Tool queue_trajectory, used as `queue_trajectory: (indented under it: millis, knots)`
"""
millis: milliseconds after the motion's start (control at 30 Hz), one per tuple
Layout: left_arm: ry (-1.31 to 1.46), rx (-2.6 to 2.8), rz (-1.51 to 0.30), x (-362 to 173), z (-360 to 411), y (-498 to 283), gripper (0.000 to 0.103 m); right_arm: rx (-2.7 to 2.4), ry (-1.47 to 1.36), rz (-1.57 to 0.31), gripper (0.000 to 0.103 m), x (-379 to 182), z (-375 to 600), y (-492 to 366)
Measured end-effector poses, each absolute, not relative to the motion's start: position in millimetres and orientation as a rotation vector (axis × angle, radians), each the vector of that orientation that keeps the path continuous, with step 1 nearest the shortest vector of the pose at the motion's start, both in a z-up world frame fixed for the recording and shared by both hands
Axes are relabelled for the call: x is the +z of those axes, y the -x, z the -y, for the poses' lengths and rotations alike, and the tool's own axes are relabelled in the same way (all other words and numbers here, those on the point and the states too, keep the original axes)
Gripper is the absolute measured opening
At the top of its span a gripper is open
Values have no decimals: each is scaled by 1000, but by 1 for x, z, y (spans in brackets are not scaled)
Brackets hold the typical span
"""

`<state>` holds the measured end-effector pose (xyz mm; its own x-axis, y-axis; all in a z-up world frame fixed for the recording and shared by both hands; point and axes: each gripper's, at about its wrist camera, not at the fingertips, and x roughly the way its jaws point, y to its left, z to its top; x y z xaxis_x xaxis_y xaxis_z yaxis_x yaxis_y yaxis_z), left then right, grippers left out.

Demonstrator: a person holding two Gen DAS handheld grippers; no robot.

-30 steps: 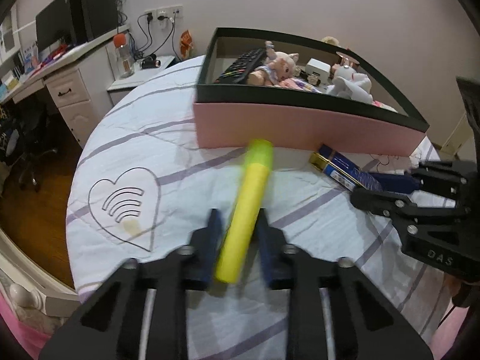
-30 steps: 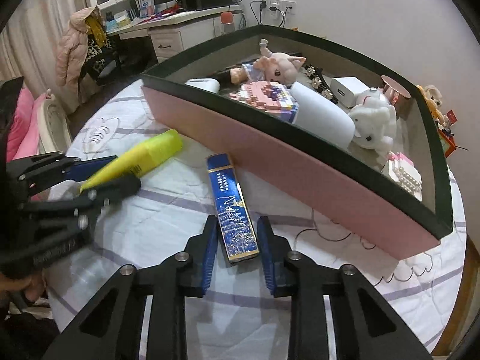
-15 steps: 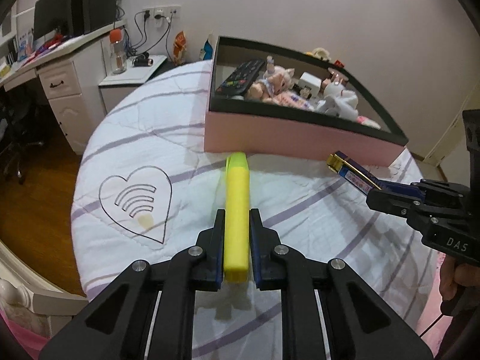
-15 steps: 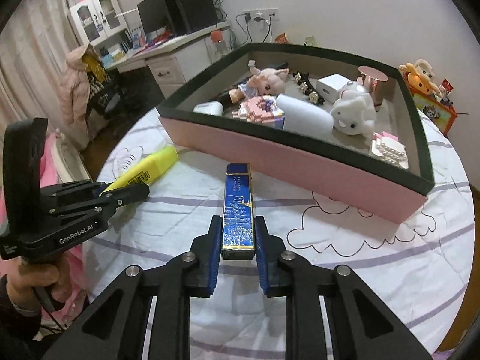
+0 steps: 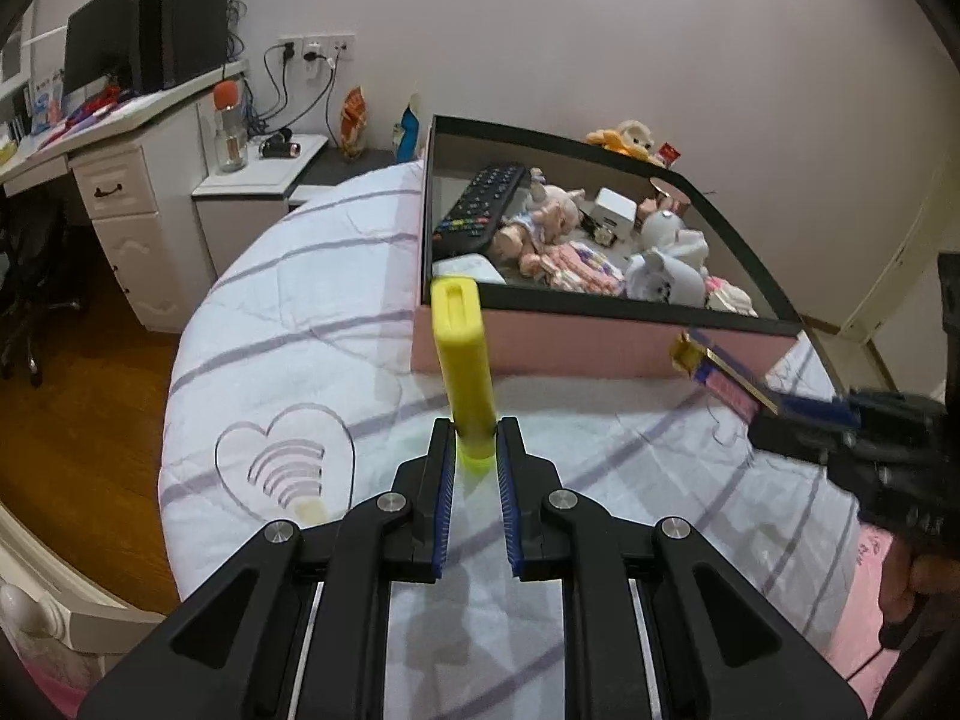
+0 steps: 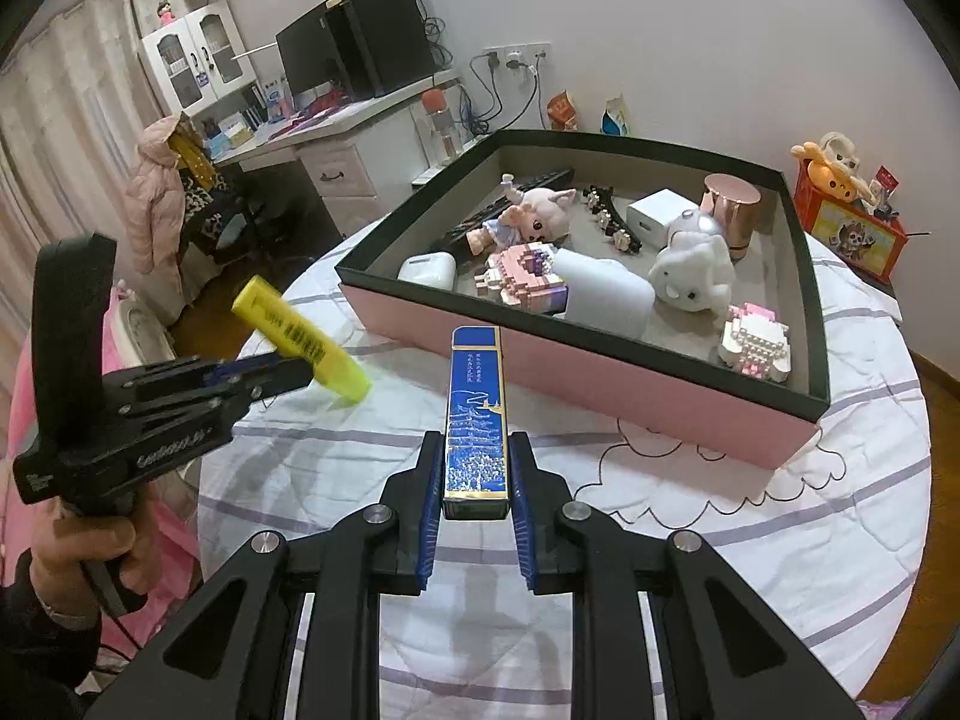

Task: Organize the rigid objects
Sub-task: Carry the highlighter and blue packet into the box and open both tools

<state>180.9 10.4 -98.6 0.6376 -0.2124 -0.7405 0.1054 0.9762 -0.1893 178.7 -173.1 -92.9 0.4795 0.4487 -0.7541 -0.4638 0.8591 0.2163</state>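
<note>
My left gripper (image 5: pixel 475 427) is shut on a yellow highlighter (image 5: pixel 463 360) and holds it above the bed, its far end raised toward the pink box (image 5: pixel 540 342). The highlighter also shows in the right wrist view (image 6: pixel 300 339). My right gripper (image 6: pixel 476 439) is shut on a slim blue and gold box (image 6: pixel 476 420), lifted off the bedspread and pointing at the pink box's near wall (image 6: pixel 576 372). The blue box also shows in the left wrist view (image 5: pixel 720 372).
The pink box with a dark rim holds a remote (image 5: pixel 480 204), a doll (image 6: pixel 528 219), a white elephant toy (image 6: pixel 696 264), block models and small cases. The round bed has a white striped cover (image 6: pixel 720 540). A desk and nightstand (image 5: pixel 258 180) stand beyond.
Both grippers closed on their objects and lifted them off the bedspread. The highlighter and the blue box now sit higher, closer to the box rim.
</note>
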Motion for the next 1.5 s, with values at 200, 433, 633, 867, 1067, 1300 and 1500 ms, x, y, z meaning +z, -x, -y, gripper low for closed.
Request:
queue_trajectory:
  millis: [200,433,633,867,1067,1300,1500]
  knots:
    - [137,-174,-903,-116,-7,-214,26,563,24,-922,21,-96,170,-181]
    - [209,-192,-893,-123,-10,-225,18,548,26,-924,21,-96,175,-182]
    - [197,-201,-843,-105,-11,-210,18,541,13,-912,21,-92,179,-183]
    - [164,-236,-779,-68,-5,-204,18,522,1,-859,21,-72,187,-185]
    - [123,-285,-735,-33,10,-225,18,476,-11,-813,21,-43,201,-210]
    - [88,-334,-745,-15,32,-265,18,435,-31,-813,21,-26,209,-250]
    - [54,-385,-792,-20,59,-298,18,412,-49,-844,21,-30,209,-285]
